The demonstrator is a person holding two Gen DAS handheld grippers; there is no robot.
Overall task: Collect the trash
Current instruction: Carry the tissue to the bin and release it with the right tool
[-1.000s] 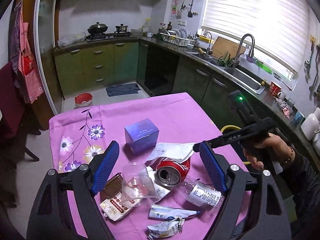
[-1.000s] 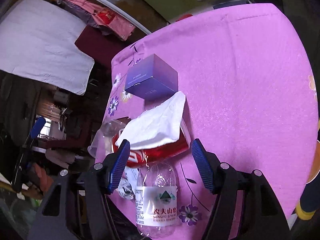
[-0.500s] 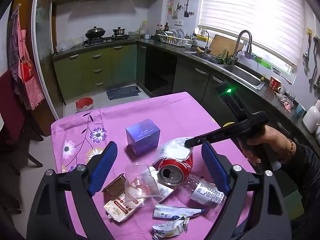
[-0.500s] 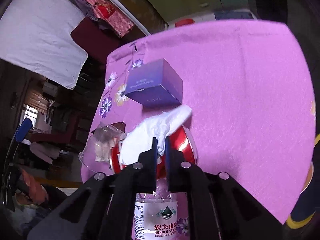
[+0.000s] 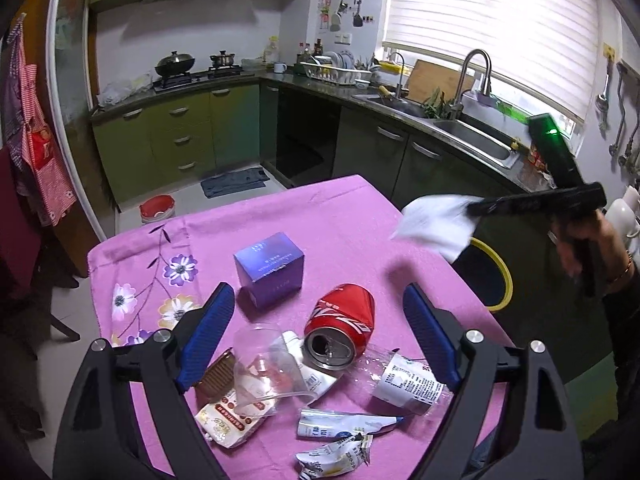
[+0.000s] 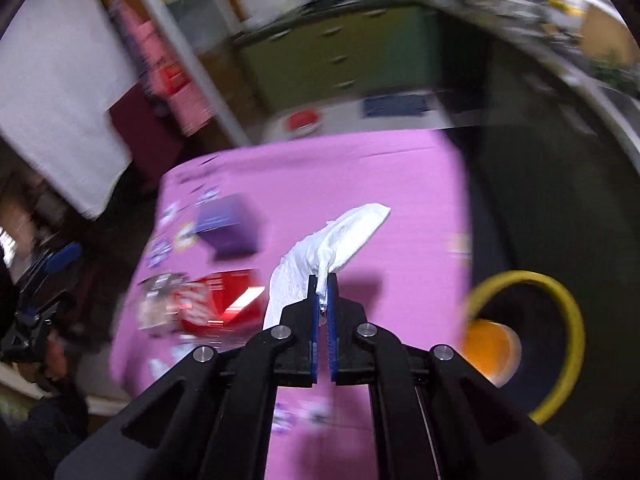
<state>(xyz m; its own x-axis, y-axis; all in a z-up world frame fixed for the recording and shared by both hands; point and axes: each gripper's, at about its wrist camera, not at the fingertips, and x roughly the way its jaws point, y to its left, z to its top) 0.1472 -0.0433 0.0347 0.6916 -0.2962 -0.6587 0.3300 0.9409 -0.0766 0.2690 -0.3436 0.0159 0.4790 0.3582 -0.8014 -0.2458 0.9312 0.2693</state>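
— While the blue-padded left gripper (image 5: 316, 336) is held wide apart over the litter, what is gripped?
— A crumpled white tissue (image 6: 328, 252) is clamped in the right gripper (image 6: 323, 300), raised beside the yellow-rimmed bin (image 6: 560, 312).

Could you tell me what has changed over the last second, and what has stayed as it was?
The right gripper closed on the white tissue, lifted it off the red can and carried it toward the yellow-rimmed bin. The left gripper stays open above the trash; purple box and bottle are unmoved.
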